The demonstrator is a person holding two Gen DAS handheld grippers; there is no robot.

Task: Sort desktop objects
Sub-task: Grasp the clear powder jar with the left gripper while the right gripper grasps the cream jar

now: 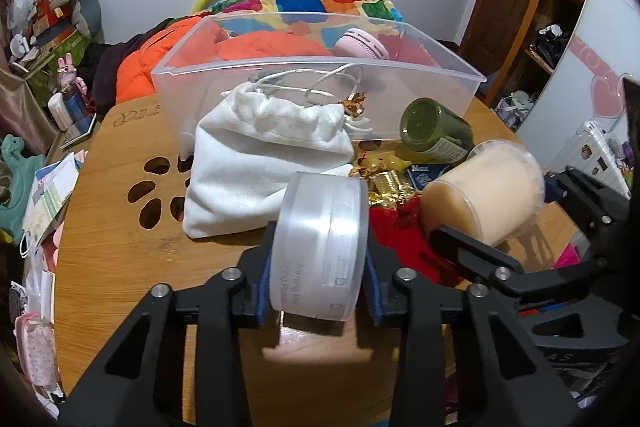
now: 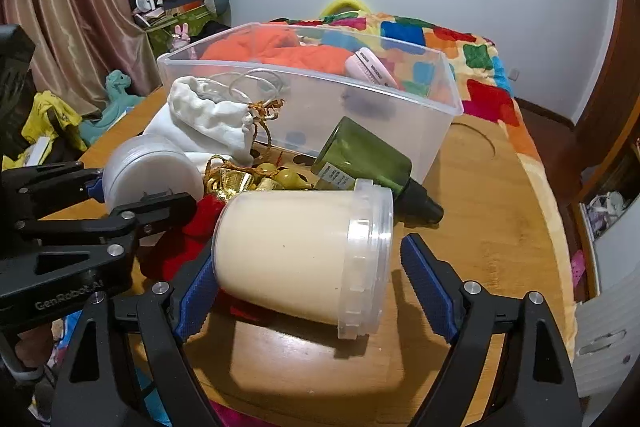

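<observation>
My left gripper (image 1: 318, 267) is shut on a frosted round jar (image 1: 320, 227); both blue pads press its flat faces and it hangs just above the wooden table (image 1: 140, 267). A cream-filled tub with a clear lid (image 2: 288, 247) lies on its side between the fingers of my right gripper (image 2: 310, 259). The left pad is against the tub's base, while the right pad (image 2: 424, 279) stands clear of the lid, so this gripper is open. The right wrist view shows the left gripper (image 2: 136, 195) with its jar (image 2: 152, 171) at the left.
A clear plastic bin (image 1: 320, 83) stands at the back of the table with a pink item (image 1: 362, 45) seen through it. In front lie a white drawstring pouch (image 1: 260, 163), a green bottle (image 1: 436, 131), gold trinkets (image 1: 384, 183) and a red cloth (image 1: 400, 239). Clutter surrounds the table.
</observation>
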